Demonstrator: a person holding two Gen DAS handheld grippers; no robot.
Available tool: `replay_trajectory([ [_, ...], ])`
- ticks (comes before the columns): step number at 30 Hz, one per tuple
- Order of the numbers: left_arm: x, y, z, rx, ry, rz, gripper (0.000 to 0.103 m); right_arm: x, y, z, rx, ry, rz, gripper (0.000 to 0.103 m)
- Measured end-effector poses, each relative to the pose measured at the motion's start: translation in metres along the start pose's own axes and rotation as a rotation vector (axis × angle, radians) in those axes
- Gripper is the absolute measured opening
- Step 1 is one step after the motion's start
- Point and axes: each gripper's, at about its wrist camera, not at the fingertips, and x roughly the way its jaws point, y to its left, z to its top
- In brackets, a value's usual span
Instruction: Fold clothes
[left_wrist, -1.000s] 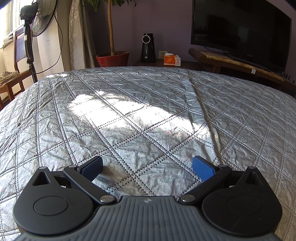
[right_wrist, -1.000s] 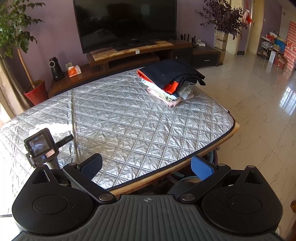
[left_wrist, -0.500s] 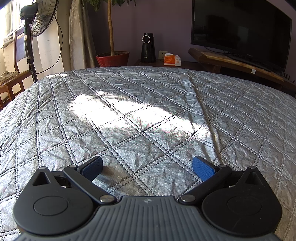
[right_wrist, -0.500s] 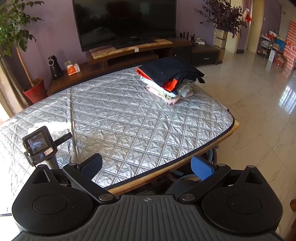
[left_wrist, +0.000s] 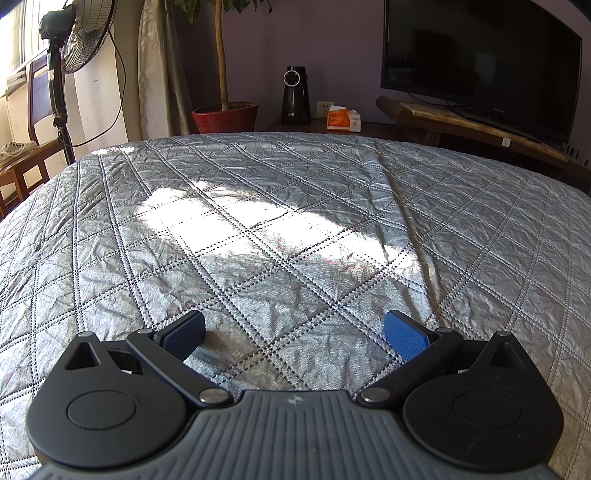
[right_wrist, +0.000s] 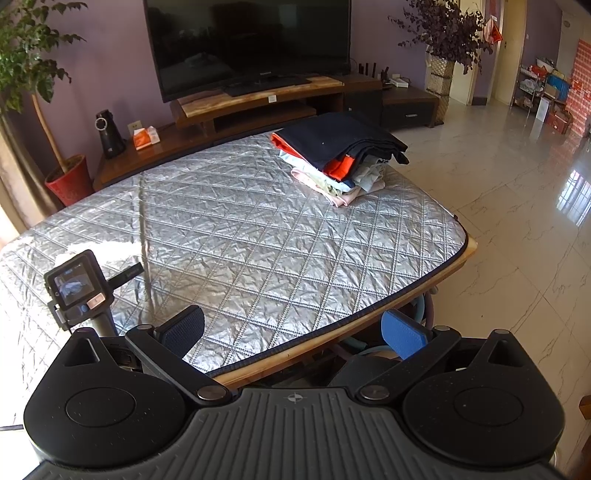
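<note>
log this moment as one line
left gripper open, empty | right gripper open, empty | clothes stacked on table

Right view creeping forward

My right tool (right_wrist: 293, 328) has eased onward: the clothes pile (right_wrist: 338, 158) now sits lower in frame, toward the centre.

Both grippers look identical: the left gripper (left_wrist: 294, 334) and right gripper (right_wrist: 293, 330) each have a ribbed grey body with a tiny compass-style mark, plus two round black discs. Black link arms on silver pivot screws carry textured blue pads (left_wrist: 404, 335).
</note>
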Motion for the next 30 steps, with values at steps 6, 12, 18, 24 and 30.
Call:
replay_trajectory([
  [6,0.0,0.0,0.0,0.0,0.0,0.0,0.103,0.0,0.0,-0.001,0.001,0.001,0.0,0.103],
  [12,0.0,0.0,0.0,0.0,0.0,0.0,0.103,0.001,0.0,-0.001,0.001,0.003,0.0,0.103],
  [18,0.0,0.0,0.0,0.0,0.0,0.0,0.103,0.001,0.0,-0.002,0.001,0.004,0.0,0.103],
  [24,0.0,0.0,0.0,0.0,0.0,0.0,0.103,0.008,0.003,-0.001,-0.01,0.013,0.001,0.103],
  [30,0.0,0.0,0.0,0.0,0.0,0.0,0.103,0.018,0.007,-0.001,-0.026,0.024,0.002,0.103],
])
